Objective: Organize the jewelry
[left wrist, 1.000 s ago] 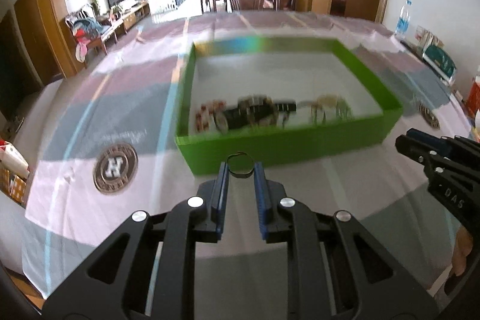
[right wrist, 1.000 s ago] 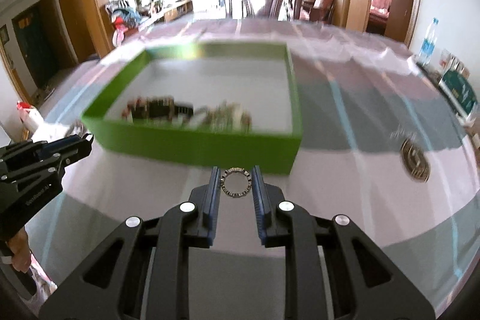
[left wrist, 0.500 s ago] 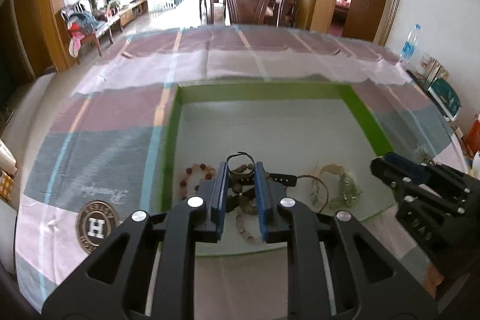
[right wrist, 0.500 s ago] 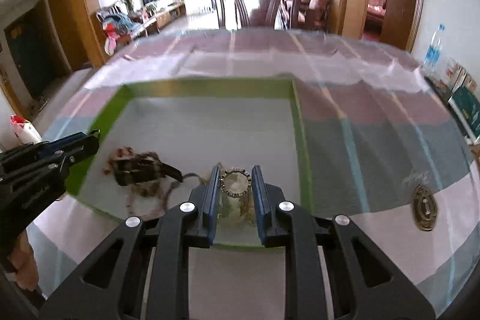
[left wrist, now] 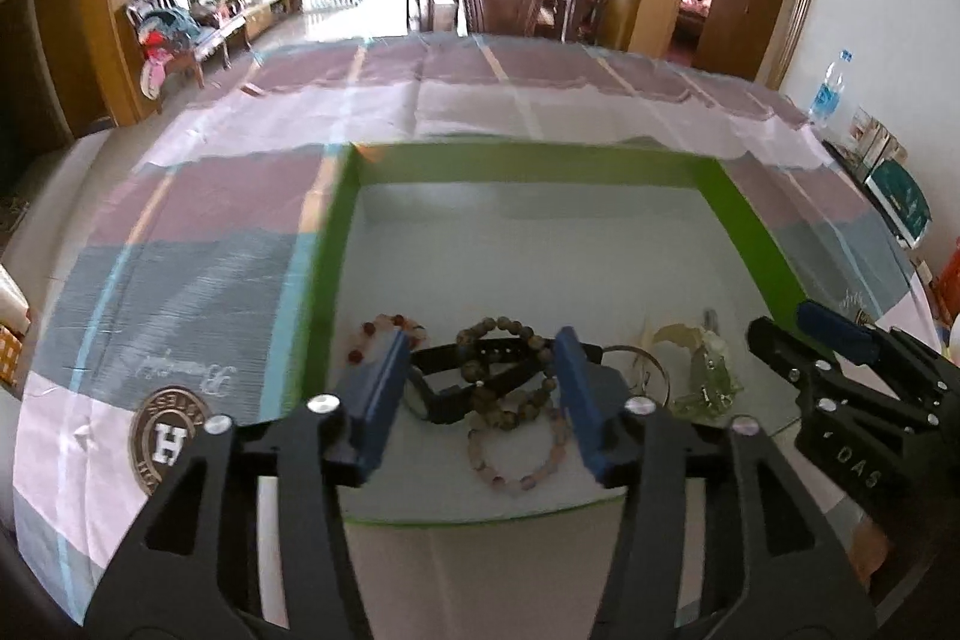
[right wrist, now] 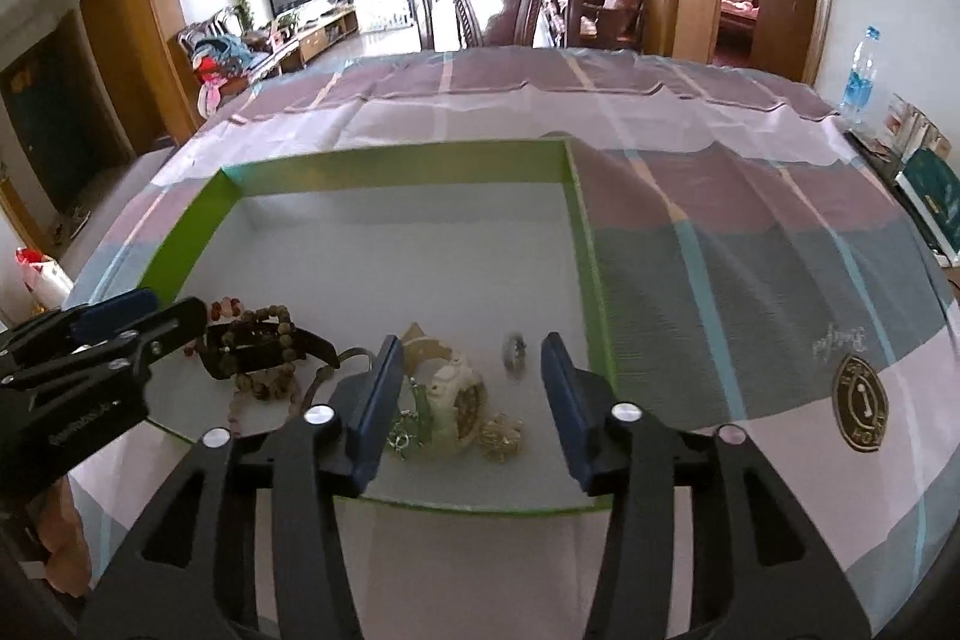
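Note:
A green box (left wrist: 756, 232) with a white floor sits on the striped tablecloth; it also shows in the right wrist view (right wrist: 198, 220). Bead bracelets (left wrist: 516, 436), a black strap watch (left wrist: 468, 388) and a pale watch (right wrist: 462, 394) lie along its near side. A small silver ring (right wrist: 515, 347) lies on the box floor between the right fingers. My left gripper (left wrist: 483, 400) is open and empty above the bracelets. My right gripper (right wrist: 471, 394) is open and empty above the pale watch. Each gripper shows at the edge of the other's view.
A round logo patch (left wrist: 171, 439) marks the cloth left of the box, another (right wrist: 859, 409) to its right. A water bottle (right wrist: 859, 67) and boxes stand at the far right table edge. A wooden chair (right wrist: 498, 1) stands behind the table.
Both grippers opened over the box. The ring in the left and the ring in the right gripper were let go; the right one's ring now lies on the box floor.

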### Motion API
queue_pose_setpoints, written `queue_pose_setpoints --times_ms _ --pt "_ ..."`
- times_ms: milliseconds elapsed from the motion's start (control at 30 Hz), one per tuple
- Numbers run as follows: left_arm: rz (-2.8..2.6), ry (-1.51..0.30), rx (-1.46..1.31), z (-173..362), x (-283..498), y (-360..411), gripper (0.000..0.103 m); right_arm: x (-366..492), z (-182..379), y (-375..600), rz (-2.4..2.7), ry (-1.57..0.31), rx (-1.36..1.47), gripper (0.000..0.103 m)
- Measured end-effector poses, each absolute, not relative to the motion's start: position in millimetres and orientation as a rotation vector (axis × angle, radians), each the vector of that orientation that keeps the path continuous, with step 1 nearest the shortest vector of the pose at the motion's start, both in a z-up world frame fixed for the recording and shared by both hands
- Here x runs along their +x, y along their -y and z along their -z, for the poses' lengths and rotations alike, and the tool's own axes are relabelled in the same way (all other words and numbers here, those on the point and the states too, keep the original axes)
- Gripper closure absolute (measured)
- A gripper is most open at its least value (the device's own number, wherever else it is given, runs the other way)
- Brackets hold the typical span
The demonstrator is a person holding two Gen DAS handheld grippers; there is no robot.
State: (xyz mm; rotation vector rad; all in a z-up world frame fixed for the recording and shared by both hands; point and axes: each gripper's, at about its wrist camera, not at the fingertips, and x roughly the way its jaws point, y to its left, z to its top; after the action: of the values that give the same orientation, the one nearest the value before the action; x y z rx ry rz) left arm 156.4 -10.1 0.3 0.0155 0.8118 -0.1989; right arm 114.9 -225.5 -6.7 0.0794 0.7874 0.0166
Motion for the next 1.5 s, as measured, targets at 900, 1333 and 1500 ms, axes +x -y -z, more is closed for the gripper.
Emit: queue_pose_setpoints --times_ms 900,1333,1500 --pt "0.048 -0.599 0.047 0 -14 -21 0.004 -39 7 214 0.063 -0.605 0.043 0.004" --pt "0.058 -0.581 0.056 -7 -18 -16 0.004 -46 1 212 0.065 -0.573 0.043 0.004" --pt "0.068 -0.58 0.062 -9 -19 -14 0.004 -47 0 212 0.061 -0.565 0.043 0.004"
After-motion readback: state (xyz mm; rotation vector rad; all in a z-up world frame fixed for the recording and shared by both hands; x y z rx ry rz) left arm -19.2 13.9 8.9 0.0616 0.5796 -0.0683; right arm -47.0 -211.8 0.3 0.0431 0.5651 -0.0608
